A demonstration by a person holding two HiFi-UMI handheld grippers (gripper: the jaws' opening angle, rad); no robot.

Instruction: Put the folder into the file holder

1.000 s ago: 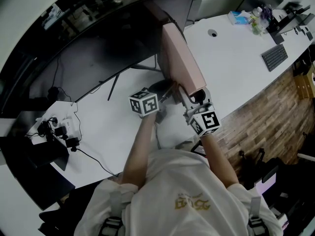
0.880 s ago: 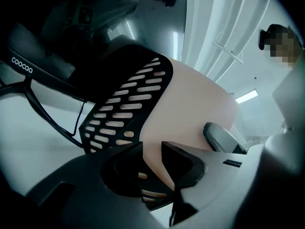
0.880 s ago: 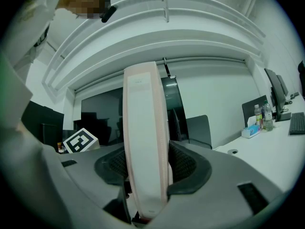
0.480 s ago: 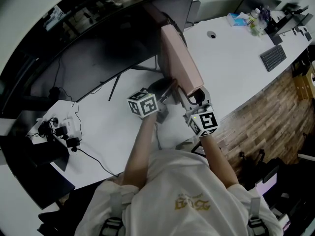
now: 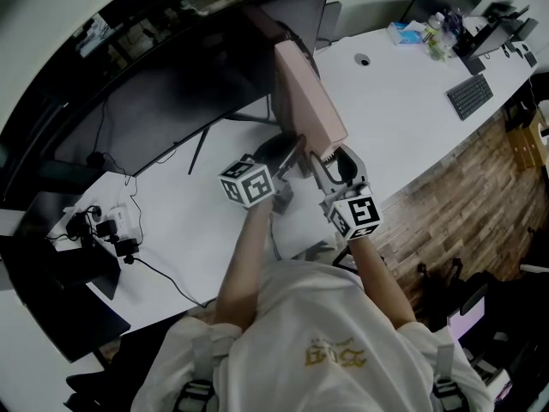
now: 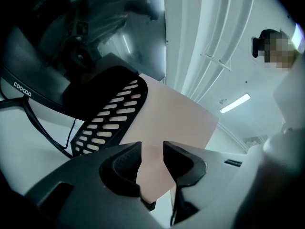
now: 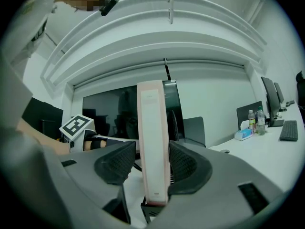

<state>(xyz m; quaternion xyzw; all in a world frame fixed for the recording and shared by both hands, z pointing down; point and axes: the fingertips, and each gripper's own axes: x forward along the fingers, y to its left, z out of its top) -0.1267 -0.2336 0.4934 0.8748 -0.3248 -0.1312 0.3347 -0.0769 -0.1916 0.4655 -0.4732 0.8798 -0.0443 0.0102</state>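
Nearest the camera, the person's two forearms reach out over the white desk (image 5: 403,118), one gripper in each hand. The right gripper (image 7: 151,163) is clamped on the pink folder (image 5: 307,101). In the right gripper view the folder's near narrow edge runs straight up between the pads, and both pads sit against it at a medium width.

The left gripper (image 6: 152,151) is just to the left of that one, and its jaws have just been opening. They're now a narrow gap apart. The folder's lower near corner shows in that gap, but the pads don't look pressed onto it.

The folder stands upright on its edge and runs away from the person toward the monitor. Its bottom is down in the black file holder (image 6: 112,116), and the holder's slotted wall covers the lower left of the pink face in the left gripper view.

Behind and to the left is a big dark curved monitor (image 5: 171,93) on a thin-legged stand. Off to the left on the desk there's a tangle of cables and plugs (image 5: 107,221). Far right along the desk are a keyboard (image 5: 470,95) and a tissue box (image 5: 403,33).
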